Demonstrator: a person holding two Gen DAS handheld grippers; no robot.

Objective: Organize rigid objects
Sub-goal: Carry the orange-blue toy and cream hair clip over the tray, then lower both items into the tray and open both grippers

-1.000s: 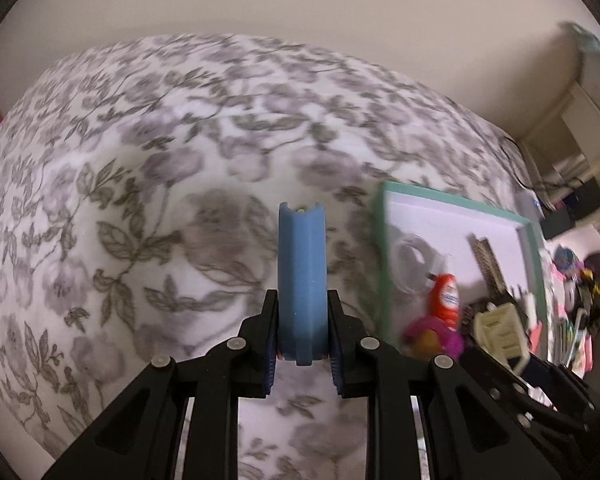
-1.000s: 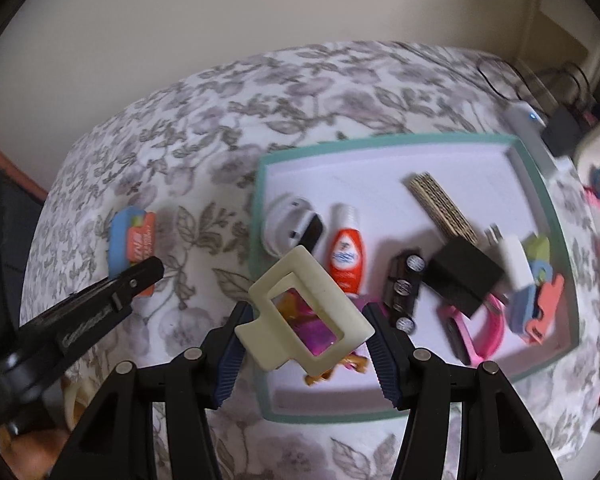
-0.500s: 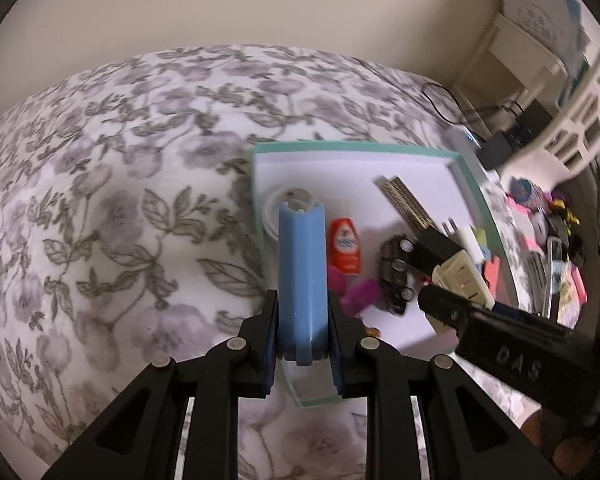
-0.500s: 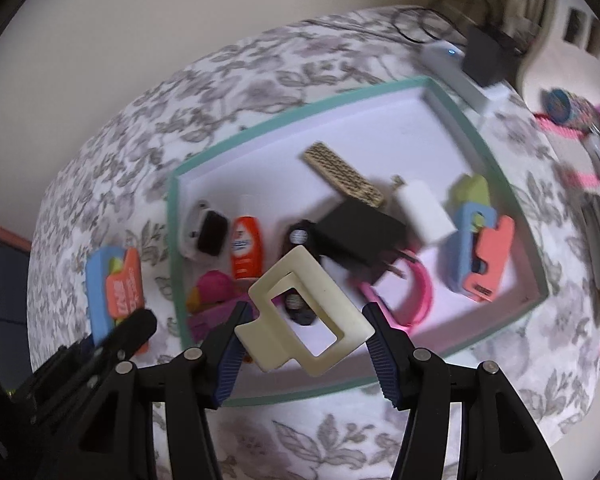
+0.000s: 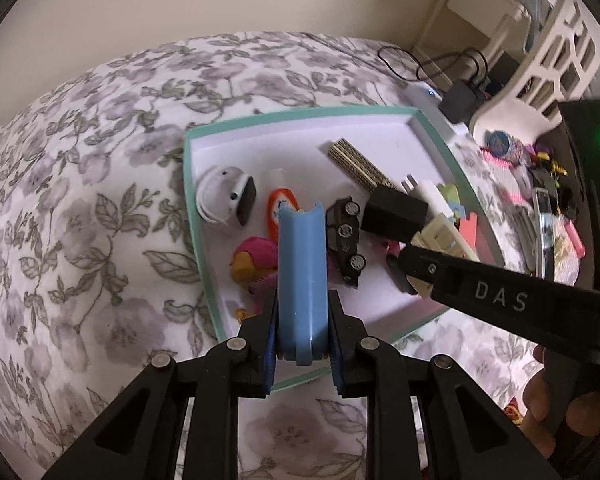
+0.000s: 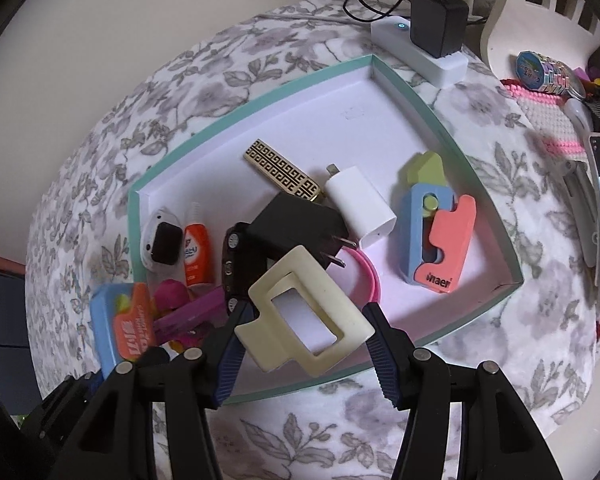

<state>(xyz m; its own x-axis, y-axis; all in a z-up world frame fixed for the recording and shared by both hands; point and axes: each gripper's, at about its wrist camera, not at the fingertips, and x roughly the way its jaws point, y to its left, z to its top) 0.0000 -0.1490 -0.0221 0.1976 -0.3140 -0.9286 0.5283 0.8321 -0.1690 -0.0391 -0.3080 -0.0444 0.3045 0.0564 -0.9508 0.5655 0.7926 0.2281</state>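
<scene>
Left wrist view: our left tool (image 5: 302, 330) grips a blue case (image 5: 301, 280) edge-on above the near left part of the teal-rimmed tray (image 5: 191, 216). Our right tool (image 6: 304, 344) clasps a cream hair claw clip (image 6: 306, 316) over the tray's near edge, with chargers, a toy car and a small orange bottle lying inside.

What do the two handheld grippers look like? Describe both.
Both are matte black plastic. The left gripper and right gripper have angular two-finger linkages with silver pivot pins and ribbed dark-blue pads. The right one shows white "DAS" lettering and a green light in the left wrist view.
</scene>
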